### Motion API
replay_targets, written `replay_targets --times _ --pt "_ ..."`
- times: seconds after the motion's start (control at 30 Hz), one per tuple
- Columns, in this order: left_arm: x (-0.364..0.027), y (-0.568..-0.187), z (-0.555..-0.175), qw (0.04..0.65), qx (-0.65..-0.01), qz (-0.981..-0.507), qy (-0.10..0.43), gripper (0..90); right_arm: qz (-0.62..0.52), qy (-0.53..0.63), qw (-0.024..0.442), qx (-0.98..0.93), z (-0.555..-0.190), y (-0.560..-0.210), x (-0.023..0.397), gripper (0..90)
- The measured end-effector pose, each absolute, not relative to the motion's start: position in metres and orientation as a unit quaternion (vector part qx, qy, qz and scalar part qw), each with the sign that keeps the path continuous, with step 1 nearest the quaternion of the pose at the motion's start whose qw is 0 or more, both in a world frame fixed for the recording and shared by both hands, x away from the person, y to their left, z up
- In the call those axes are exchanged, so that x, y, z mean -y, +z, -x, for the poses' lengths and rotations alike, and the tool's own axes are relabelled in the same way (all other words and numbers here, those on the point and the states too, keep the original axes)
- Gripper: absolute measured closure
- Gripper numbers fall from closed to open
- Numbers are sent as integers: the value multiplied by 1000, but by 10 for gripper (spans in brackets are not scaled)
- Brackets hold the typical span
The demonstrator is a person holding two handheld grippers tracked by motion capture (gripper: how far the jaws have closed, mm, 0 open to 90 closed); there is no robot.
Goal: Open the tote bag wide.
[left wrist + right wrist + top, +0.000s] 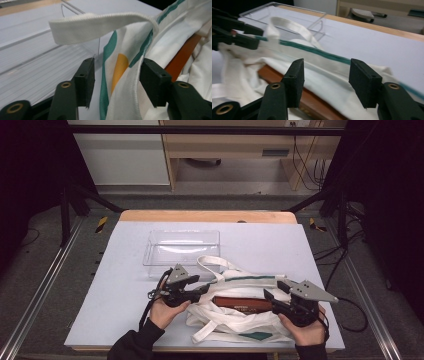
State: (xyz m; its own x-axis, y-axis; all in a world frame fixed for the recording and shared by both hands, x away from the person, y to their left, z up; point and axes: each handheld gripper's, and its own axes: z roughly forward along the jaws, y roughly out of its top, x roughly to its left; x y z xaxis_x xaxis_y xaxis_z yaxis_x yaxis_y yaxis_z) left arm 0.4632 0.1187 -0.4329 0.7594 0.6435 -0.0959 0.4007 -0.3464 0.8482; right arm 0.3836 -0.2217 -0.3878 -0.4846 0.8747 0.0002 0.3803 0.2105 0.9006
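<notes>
Tote bag (235, 312) lies crumpled at lower centre of the high view, on the table (115, 285), w/ a brown book-like item (240, 303) showing in its open mouth. So the item looks already in, or nearly in; what's left, as far as I can judge, is sorting the bag out: straightening the cloth, handles and opening. Clear tray (182, 247) sits just above the bag in the frame, apart from it, nothing visible inside. Left gripper (204, 290) is at the bag's left edge, lower left of centre, held about level and pointing right toward the cloth. In the left gripper view its jaws stand apart w/ the bag's hem (125, 95) running up between them; right pad is at or near the cloth, left pad clear, so no clamp. A handle (95, 25) loops across the top of that view. Right gripper (270, 295) is at lower right, pointing left toward the mouth, hand (305, 330) under it near the table's near edge. In the right gripper view its jaws are also apart, hovering above the white cloth and green trim (317, 51), nothing pinched. Both forearms come in from the bottom edge, wrists roughly level, one each side of the bag.
</notes>
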Motion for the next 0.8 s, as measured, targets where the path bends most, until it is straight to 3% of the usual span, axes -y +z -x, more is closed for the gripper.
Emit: replay_targets --times 0.3,0.43,0.67,0.8 --pt "-109 -440 -467 437 -334 -828 106 735 -446 444 302 -717 -420 -396 243 319" --pt "-108 -440 -466 434 -333 -830 107 788 -444 418 278 -742 -433 -404 245 307" --pt "-107 -437 -463 441 -335 -825 112 833 -428 384 281 -768 -434 -418 247 387" --pt "-108 -434 -459 449 -330 -821 123 845 -433 413 283 -749 -437 -414 253 377"
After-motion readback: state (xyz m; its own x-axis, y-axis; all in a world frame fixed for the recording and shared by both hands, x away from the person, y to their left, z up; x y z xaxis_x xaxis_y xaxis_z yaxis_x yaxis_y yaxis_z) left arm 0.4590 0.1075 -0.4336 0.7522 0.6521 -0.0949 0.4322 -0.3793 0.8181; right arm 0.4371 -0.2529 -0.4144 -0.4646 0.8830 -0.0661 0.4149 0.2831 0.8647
